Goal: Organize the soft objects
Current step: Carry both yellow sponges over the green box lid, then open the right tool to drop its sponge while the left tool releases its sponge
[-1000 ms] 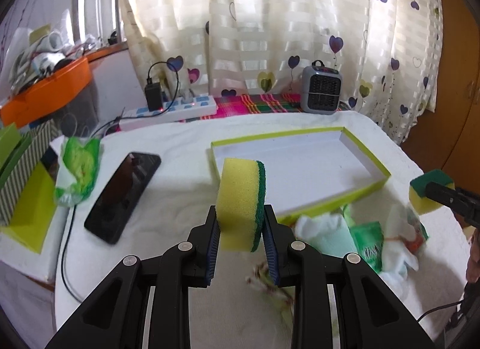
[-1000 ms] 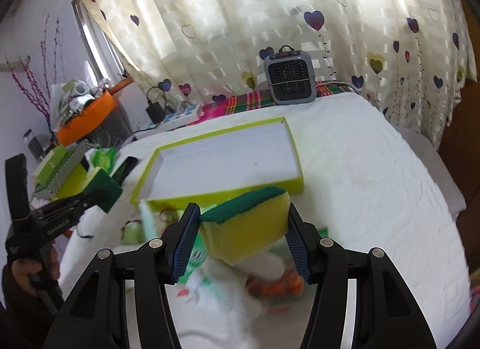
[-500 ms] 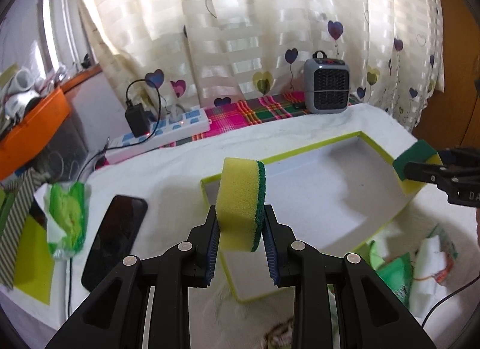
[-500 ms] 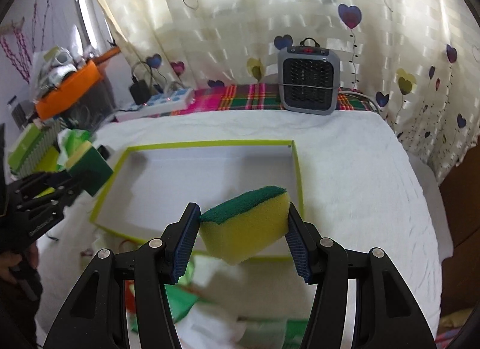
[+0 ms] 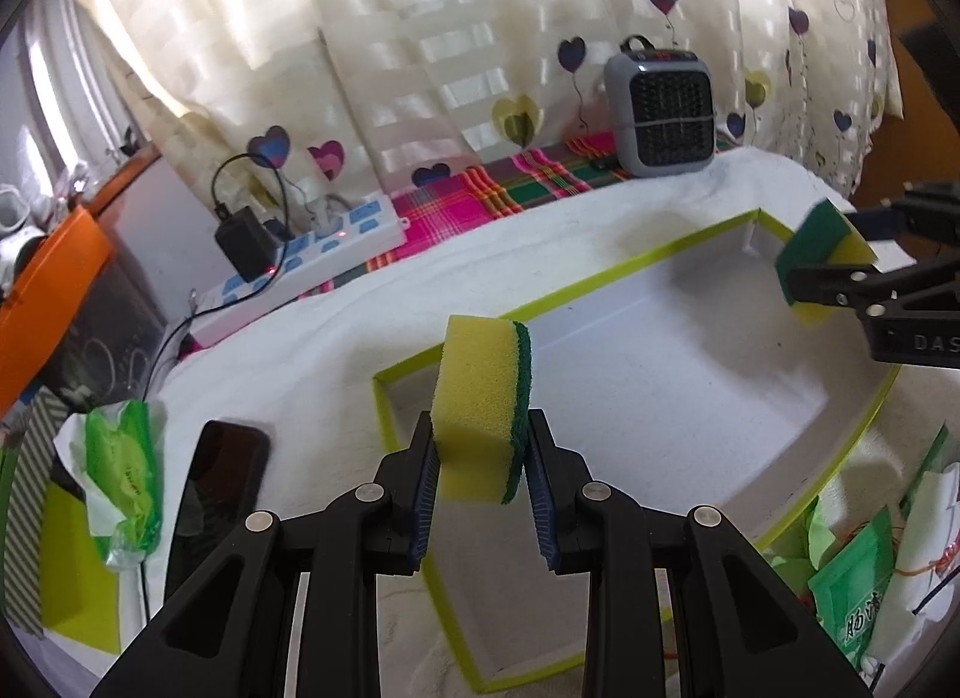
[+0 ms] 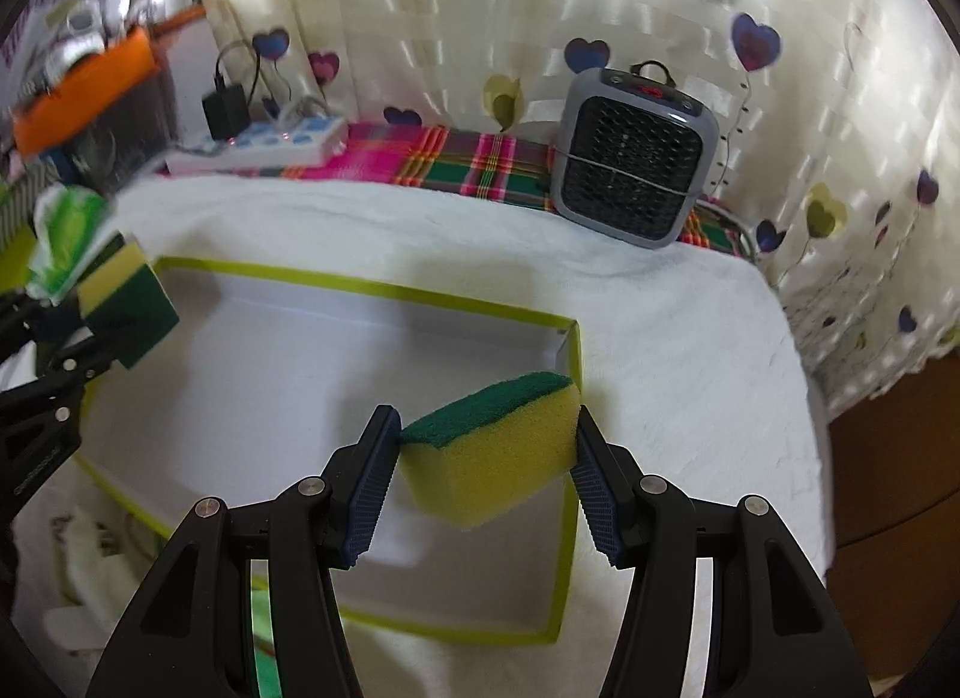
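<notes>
My left gripper [image 5: 480, 440] is shut on a yellow sponge with a green scouring side [image 5: 483, 398], held upright above the left end of a shallow white tray with a lime-green rim [image 5: 630, 266]. My right gripper [image 6: 487, 449] is shut on a second yellow and green sponge [image 6: 492, 452], held above the tray's right end [image 6: 573, 416]. Each gripper with its sponge shows in the other's view: the right one [image 5: 822, 254] and the left one [image 6: 129, 302].
A grey fan heater [image 5: 660, 104] and a white power strip [image 5: 300, 272] stand at the back. A black phone [image 5: 216, 494] and a green wipes packet [image 5: 123, 476] lie left of the tray. Green packets and white cloths [image 5: 864, 596] lie in front of it.
Both grippers have moved forward with their sponges and now hang over the two ends of the tray. The tray looks larger and closer in both views.
</notes>
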Demonstrator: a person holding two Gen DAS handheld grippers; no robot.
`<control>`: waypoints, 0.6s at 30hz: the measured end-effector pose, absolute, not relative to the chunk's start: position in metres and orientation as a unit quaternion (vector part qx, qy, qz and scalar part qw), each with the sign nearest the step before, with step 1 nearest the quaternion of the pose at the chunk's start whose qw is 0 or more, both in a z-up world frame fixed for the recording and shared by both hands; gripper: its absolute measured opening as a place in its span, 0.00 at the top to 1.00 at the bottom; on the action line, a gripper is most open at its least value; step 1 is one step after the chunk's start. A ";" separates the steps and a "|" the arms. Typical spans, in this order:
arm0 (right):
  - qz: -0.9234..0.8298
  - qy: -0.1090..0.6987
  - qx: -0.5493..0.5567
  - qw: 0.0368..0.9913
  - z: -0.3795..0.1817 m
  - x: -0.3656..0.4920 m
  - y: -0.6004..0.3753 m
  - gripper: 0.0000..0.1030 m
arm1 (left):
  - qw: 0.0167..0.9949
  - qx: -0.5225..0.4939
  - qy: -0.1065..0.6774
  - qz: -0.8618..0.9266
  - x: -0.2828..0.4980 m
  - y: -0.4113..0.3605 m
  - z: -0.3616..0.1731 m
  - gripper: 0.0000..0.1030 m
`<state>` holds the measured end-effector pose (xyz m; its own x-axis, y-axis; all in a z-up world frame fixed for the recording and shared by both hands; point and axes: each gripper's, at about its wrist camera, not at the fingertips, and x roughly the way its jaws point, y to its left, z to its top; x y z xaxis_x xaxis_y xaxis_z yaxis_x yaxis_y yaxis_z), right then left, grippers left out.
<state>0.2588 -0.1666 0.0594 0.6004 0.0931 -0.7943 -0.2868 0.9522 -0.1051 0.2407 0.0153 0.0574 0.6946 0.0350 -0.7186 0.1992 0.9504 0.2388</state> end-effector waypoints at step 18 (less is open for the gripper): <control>0.157 0.433 -0.151 0.875 0.044 0.274 -0.132 0.40 | 0.898 0.065 0.420 -0.111 0.255 0.019 0.048 0.62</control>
